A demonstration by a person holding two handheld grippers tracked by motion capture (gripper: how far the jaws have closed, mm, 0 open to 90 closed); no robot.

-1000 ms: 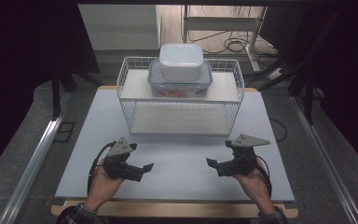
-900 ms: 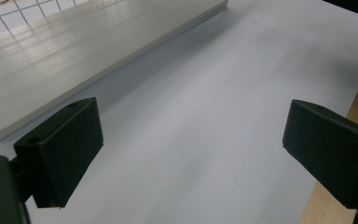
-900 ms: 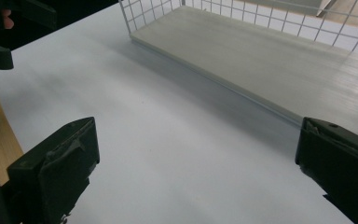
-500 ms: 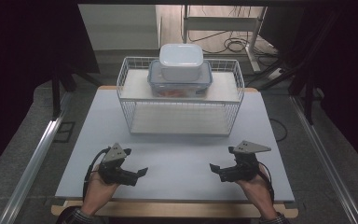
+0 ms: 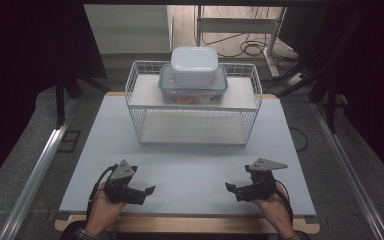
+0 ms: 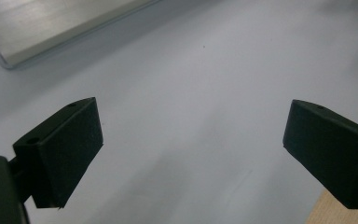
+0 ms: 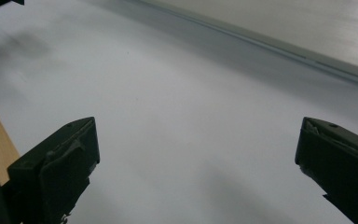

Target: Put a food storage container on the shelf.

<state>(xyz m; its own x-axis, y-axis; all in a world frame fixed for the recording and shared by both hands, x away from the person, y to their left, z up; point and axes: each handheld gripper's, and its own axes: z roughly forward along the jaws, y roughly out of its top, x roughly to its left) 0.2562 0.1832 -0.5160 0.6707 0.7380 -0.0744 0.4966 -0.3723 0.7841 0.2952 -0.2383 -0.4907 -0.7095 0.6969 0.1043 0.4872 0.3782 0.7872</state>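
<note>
High view: left tongs (image 5: 147, 191) and right tongs (image 5: 231, 188) rest spread and empty on the near tabletop (image 5: 195, 155) | white lidded box (image 5: 194, 65) sits atop blue-rimmed container (image 5: 193, 84) on wire rack (image 5: 192, 102), well apart | probably light, rigid, smooth; grip opposite side walls.

A lab: bare test table (image 5: 190, 165), floor cables (image 5: 250, 47), metal frame rails (image 5: 35, 170).
</note>
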